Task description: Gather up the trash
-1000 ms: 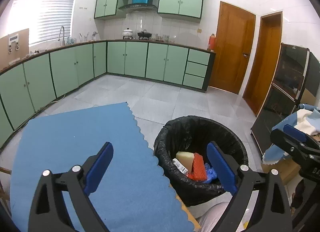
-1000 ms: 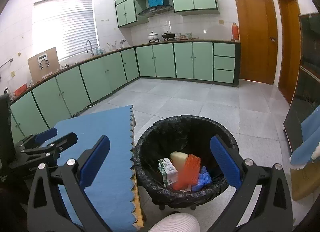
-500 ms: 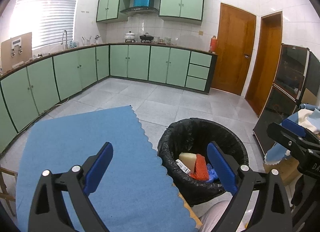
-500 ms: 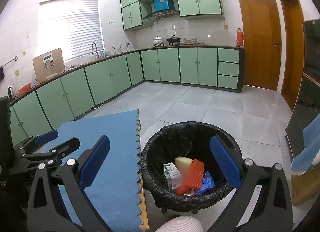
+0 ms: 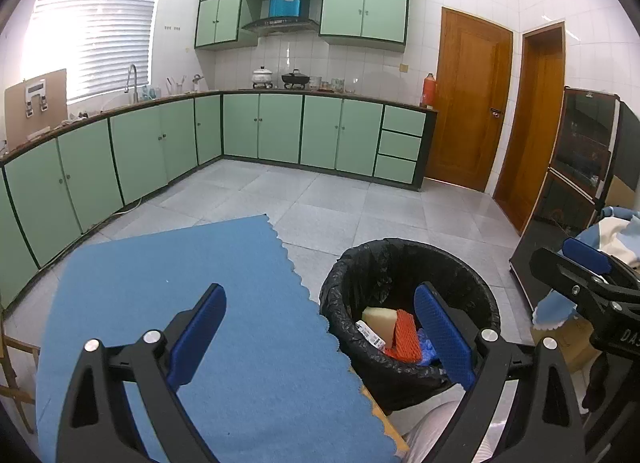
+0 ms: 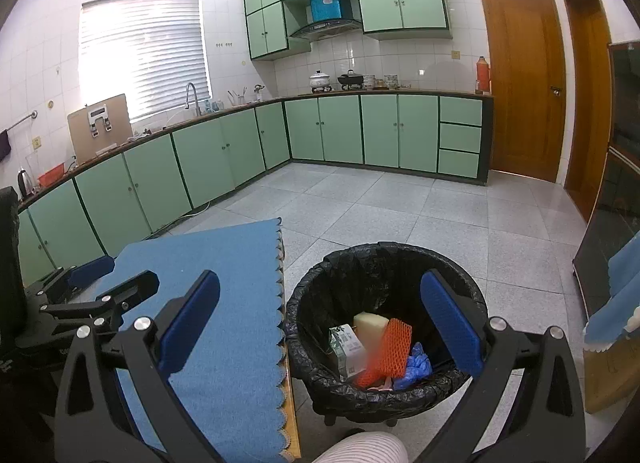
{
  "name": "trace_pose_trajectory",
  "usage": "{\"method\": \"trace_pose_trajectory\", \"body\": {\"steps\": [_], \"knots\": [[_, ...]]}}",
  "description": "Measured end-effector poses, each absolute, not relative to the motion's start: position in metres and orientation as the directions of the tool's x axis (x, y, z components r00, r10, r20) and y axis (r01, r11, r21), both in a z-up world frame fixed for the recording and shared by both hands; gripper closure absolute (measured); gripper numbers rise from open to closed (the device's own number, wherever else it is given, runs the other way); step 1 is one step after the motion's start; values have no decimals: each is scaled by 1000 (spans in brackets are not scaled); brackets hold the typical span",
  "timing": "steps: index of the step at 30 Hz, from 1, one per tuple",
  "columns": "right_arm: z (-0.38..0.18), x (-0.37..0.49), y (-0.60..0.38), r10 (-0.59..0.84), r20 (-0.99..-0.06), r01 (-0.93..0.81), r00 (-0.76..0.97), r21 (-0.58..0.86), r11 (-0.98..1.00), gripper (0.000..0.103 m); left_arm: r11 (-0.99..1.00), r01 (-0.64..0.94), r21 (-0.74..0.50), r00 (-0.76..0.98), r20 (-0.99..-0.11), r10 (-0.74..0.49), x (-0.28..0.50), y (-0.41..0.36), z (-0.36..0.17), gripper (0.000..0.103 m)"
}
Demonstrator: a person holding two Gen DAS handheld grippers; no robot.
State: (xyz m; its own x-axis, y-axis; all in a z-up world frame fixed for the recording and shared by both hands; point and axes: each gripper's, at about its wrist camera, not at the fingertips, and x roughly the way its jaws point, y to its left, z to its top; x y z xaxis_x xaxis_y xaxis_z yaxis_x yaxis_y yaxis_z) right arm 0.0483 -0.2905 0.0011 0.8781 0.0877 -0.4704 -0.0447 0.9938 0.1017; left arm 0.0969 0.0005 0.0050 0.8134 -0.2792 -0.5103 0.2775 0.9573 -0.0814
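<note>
A: Status of trash?

B: Lying inside the black-lined bin [image 6: 384, 327] on the floor, right of the blue mat [image 5: 192, 303]. Contents: pale sponge block [image 6: 370, 321], orange mesh sleeve [image 6: 388, 347], small carton [image 6: 346, 347], crumpled blue glove [image 6: 416, 363]. All below the rim, none hanging over.

A: Step in hand?

B: Judged as final or near-final: deposit done. No loose trash visible on the mat in either view. Near edge of the mat partly hidden behind the gripper frames, so not fully verifiable.

A: Jaw condition, left gripper [image 5: 320, 327]?

B: Spread wide. Nothing between the blue pads [image 5: 198, 335]. Poised above the mat's right edge and the bin's left rim; touching neither, as far as can be told.

A: Right gripper [image 6: 320, 323]?

B: Likewise spread wide and holding nothing. Poised above the bin, pads apart from liner and contents.

A: Next move?

B: Sweep both views over the mat and nearby floor for remaining items. If any found: approach with jaws apart, close on the item, carry over the bin, release above the opening. If none: withdraw clear of the bin.

A: Precautions?

B: Avoid snagging the liner; thin film, likely to lift or tear.
</note>
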Motion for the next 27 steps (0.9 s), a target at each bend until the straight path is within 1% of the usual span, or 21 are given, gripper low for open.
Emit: {"method": "trace_pose_trajectory", "body": {"steps": [27], "knots": [[1,50,-286,83,-470,-46,879,89,995,5,959,274,-70,826,-494,-272,93,1,10,10]]}}
